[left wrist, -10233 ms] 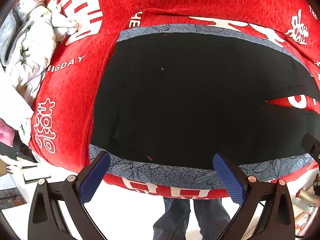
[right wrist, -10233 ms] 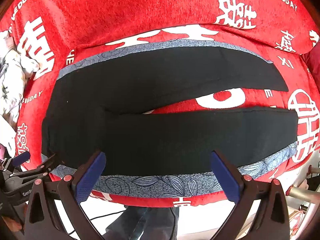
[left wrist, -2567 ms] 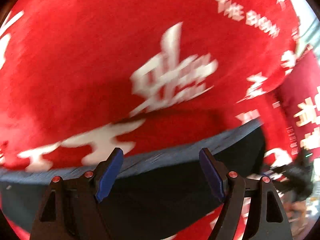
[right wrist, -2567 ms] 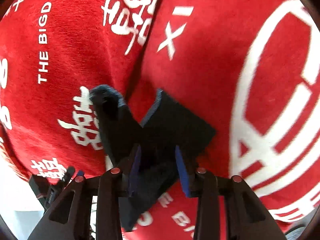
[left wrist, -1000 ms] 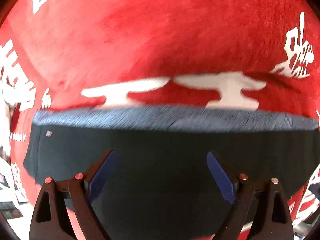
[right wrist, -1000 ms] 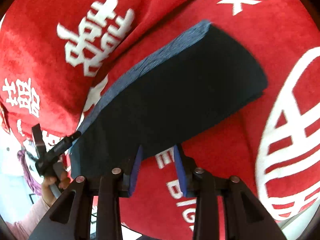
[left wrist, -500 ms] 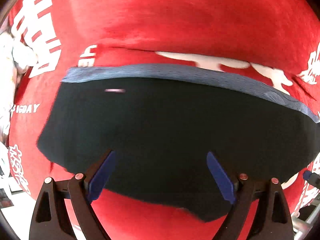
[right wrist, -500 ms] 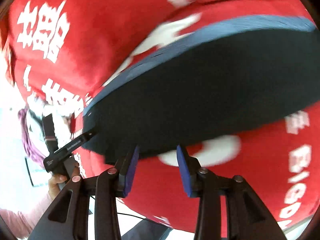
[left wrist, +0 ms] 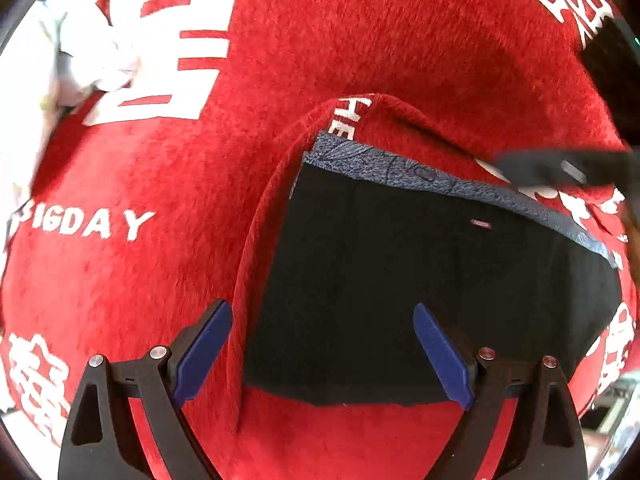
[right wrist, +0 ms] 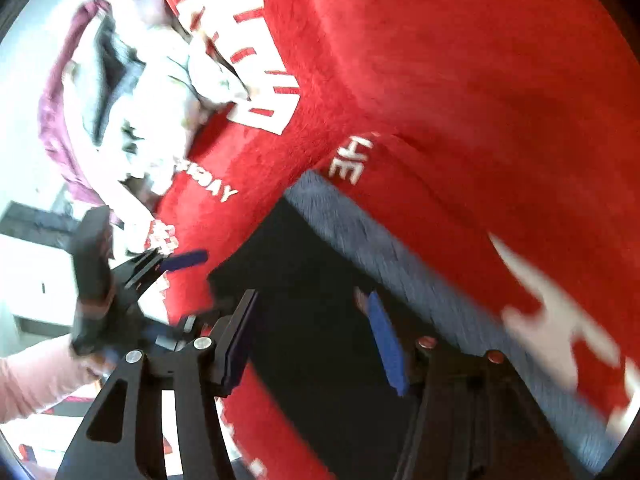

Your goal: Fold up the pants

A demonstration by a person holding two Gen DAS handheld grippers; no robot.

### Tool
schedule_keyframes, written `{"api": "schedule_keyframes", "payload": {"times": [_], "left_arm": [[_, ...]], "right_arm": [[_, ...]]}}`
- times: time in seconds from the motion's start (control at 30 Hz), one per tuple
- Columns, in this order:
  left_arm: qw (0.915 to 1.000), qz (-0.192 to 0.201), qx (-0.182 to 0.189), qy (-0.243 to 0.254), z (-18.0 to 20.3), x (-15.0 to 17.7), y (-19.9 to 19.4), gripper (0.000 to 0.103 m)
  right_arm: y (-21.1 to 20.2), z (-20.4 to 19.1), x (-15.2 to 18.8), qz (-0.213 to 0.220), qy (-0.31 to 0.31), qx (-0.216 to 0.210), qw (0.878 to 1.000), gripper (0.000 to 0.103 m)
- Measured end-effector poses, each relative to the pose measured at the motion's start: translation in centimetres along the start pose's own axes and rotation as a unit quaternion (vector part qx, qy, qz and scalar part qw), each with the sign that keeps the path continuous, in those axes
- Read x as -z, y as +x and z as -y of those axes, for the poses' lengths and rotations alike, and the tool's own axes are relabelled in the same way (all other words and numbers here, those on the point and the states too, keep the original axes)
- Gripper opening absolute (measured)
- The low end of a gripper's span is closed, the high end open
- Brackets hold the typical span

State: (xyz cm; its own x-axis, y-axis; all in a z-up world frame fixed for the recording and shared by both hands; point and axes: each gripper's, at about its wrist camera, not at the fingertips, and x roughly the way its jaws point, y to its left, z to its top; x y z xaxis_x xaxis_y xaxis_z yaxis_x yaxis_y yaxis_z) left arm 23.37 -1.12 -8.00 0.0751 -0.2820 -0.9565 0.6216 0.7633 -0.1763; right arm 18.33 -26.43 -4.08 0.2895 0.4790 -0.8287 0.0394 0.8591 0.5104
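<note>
Right gripper (right wrist: 316, 340) just opened, pants (left wrist: 420, 280) released

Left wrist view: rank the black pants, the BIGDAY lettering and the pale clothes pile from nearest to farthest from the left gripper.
From the left gripper:
1. Black pants, between the fingers and to the right.
2. BIGDAY lettering, left, mid-frame.
3. Pale clothes pile, top left corner.

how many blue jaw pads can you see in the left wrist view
2: one pad at lower left over the red blanket, one pad at lower right over the folded black pants. None seem hidden.
</note>
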Motion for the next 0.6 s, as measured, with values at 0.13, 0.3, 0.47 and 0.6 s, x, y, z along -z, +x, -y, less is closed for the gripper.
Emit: {"api": "schedule_keyframes", "payload": {"times": [0.13,0.3,0.47,0.6], "left_arm": [[0.9997,-0.009,0.022,0.0,-1.4,-0.6,2.1,0.093],[0.9972,-0.016,0.072,-0.006,-2.0,-0.5,3.5,0.093],[0.9944,-0.024,0.103,0.008,-1.2,0.6,3.2,0.082],[0.9956,-0.019,0.087,0.029,-0.6,2.4,2.5,0.082]], "right_arm": [[4.7,-0.8,-4.2,-0.024,-0.031,0.033,0.999,0.06],[8.7,-0.9,-6.2,-0.057,-0.062,0.075,0.994,0.06],[10.3,0.2,-6.3,-0.081,-0.023,0.049,0.995,0.009],[8.8,-2.6,-5.9,-0.077,-0.06,0.01,0.995,0.008]]}}
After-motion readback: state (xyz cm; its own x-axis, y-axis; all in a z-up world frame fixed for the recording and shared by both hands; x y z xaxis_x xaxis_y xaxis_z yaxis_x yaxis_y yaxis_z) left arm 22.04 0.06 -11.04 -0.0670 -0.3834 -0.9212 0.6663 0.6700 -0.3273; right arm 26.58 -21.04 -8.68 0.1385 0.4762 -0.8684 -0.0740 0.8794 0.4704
